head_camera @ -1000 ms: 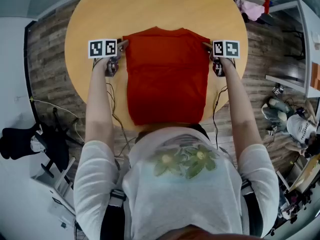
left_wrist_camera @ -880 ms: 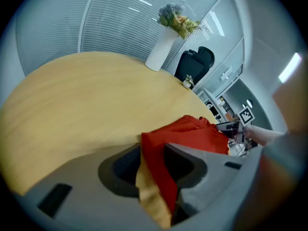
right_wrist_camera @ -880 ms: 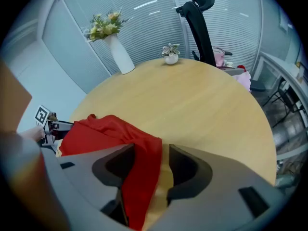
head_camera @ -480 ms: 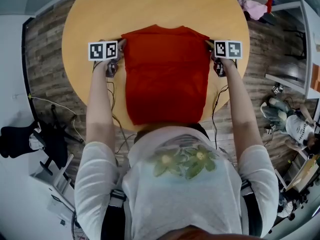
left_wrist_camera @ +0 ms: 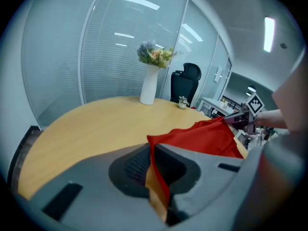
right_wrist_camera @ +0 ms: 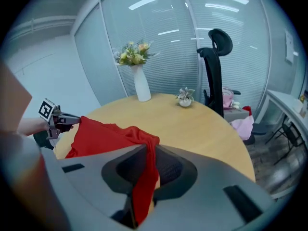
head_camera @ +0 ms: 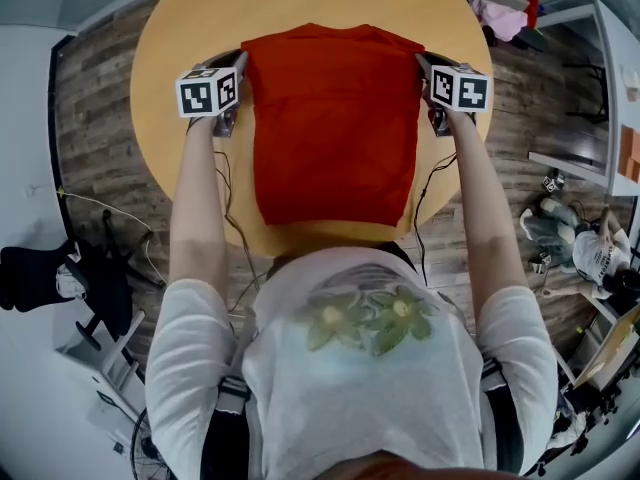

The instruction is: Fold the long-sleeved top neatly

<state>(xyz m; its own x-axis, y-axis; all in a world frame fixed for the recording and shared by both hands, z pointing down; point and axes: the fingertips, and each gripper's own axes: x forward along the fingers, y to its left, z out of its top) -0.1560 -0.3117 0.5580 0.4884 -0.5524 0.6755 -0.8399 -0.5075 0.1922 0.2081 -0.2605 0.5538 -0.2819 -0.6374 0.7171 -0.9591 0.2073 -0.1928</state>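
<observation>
Both have just been closing on cloth: left tongs (left_wrist_camera: 155, 177) are pinching the far-left corner of the red long-sleeved top (head_camera: 335, 118), nearly shut, with fabric between the pads. Right tongs (right_wrist_camera: 143, 179) are gripping the far-right corner the same way, with red cloth running down between them. The top's far edge is stretching between the two tongs, raised above the round wooden bench (head_camera: 300, 3). The rest is lying flat as a folded rectangle, reaching the near rim. A white vase of flowers (left_wrist_camera: 148, 84) is standing on the far side, and a black office chair (right_wrist_camera: 215, 61) is sitting beyond.
</observation>
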